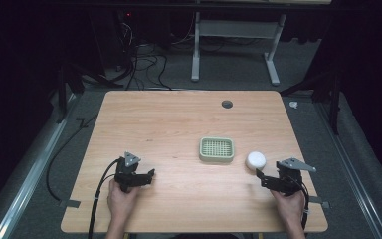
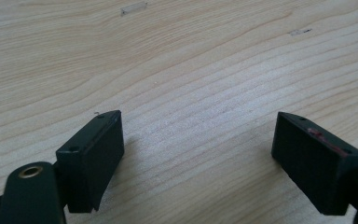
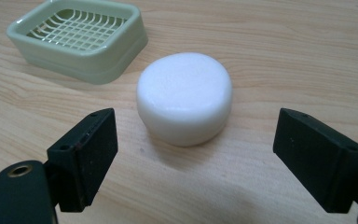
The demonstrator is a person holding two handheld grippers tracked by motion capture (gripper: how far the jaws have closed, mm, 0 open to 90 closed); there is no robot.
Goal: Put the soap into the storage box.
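- High view: wooden table (image 1: 179, 124) with a pale green soap dish (image 1: 217, 150) right of centre, its grid insert facing up, nothing in it.
- White round soap bar (image 1: 255, 160) lies flat on the table just right of the dish, close but not touching it.
- Right gripper (image 1: 262, 178) sits low near the table's right front, held by the right hand (image 1: 289, 206); its tips point toward the soap, just short of it, and it holds nothing.
- Left gripper (image 1: 149, 175) rests at the left front in the left hand (image 1: 122, 199), well apart from dish and soap; a black cable (image 1: 97, 199) trails off the front edge.
- Left gripper view: both black jaws stand wide apart over bare wood grain, released, nothing between them.
- Right gripper view: jaws spread wide, released, no pad contact with anything.
- The soap bar (image 3: 184, 97) sits just ahead of the jaw tips, centred on the gap, still outside it, flat side up.
- The soap dish (image 3: 79, 39) lies beyond the soap toward upper left, near it with a narrow strip of table between.
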